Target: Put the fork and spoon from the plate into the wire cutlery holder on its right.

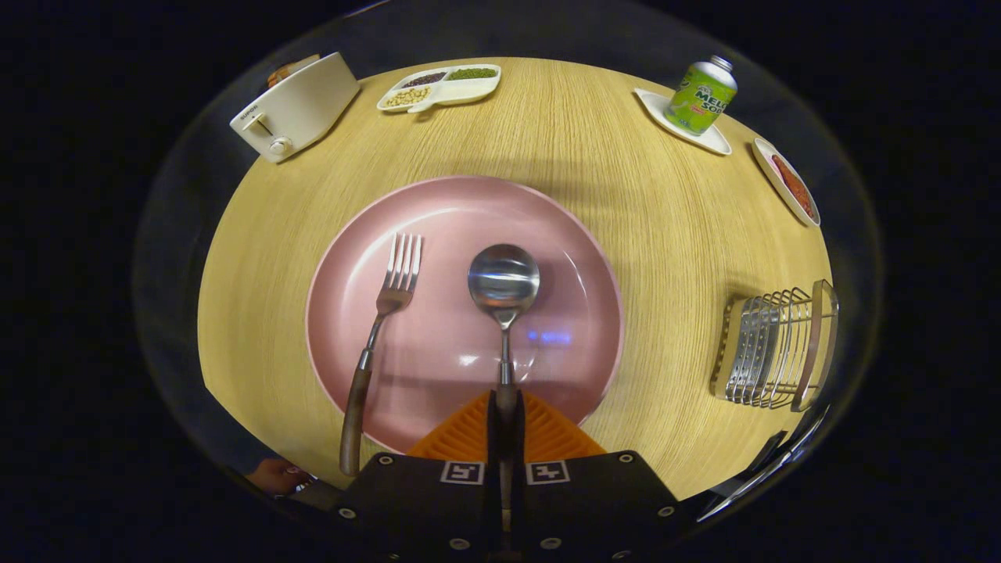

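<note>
A pink plate point(438, 227) lies on the round wooden table just ahead of my fingers. A spoon point(504, 283) rests on it, bowl pointing away, and its wooden handle runs back between my two fingers. My gripper point(506, 422) is shut on that handle, with both pads pressed against it. To the spoon's left a fork point(389, 301) with a wooden handle lies on the plate, its handle reaching over the near rim. The wire cutlery holder point(774, 348) stands on the table to the right of the plate, well apart from my fingers.
A white toaster point(295, 105) and a divided snack dish point(439, 86) sit at the far left. A green soda can point(701, 95) on a white coaster and a small dish of red food point(788, 184) stand far right. A hand point(275, 475) shows low at the left.
</note>
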`<state>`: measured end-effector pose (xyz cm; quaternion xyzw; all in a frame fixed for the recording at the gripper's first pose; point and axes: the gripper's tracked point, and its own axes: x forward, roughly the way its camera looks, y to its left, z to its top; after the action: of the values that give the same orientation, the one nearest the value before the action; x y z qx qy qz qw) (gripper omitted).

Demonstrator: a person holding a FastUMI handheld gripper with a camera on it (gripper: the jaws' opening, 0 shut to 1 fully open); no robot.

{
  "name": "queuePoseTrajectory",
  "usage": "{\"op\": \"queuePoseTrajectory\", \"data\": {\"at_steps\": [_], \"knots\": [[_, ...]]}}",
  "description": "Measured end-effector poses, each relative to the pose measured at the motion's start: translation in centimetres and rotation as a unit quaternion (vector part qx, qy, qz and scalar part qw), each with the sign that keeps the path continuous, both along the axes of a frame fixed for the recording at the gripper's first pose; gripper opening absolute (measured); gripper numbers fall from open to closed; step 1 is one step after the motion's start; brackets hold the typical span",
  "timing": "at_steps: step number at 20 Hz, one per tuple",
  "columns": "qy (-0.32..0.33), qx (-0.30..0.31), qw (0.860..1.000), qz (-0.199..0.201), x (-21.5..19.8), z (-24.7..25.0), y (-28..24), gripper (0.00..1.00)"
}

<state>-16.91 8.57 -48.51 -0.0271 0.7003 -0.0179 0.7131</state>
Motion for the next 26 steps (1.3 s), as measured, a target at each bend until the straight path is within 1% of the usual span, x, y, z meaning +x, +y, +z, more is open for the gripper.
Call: {"op": "queuePoseTrajectory", "data": {"at_steps": [4, 6, 13, 17, 20, 23, 26], "knots": [[-0.043, 0.005, 0.999, 0.002, 0.8, 3.2, -1.3, 0.05], [-0.061, 0.001, 0.998, -0.003, 1.0, 5.2, -2.5, 0.05], [-0.09, -0.032, 0.993, -0.064, 0.1, 11.1, -9.8, 0.05], [-0.082, -0.056, 0.991, -0.088, -1.5, 12.5, -14.6, 0.05], [-0.068, -0.065, 0.991, -0.098, -2.5, 12.6, -17.1, 0.05], [-0.051, -0.056, 0.991, -0.112, -3.0, 12.2, -18.3, 0.05], [-0.036, -0.054, 0.992, -0.111, -3.4, 11.8, -19.4, 0.05]]}}
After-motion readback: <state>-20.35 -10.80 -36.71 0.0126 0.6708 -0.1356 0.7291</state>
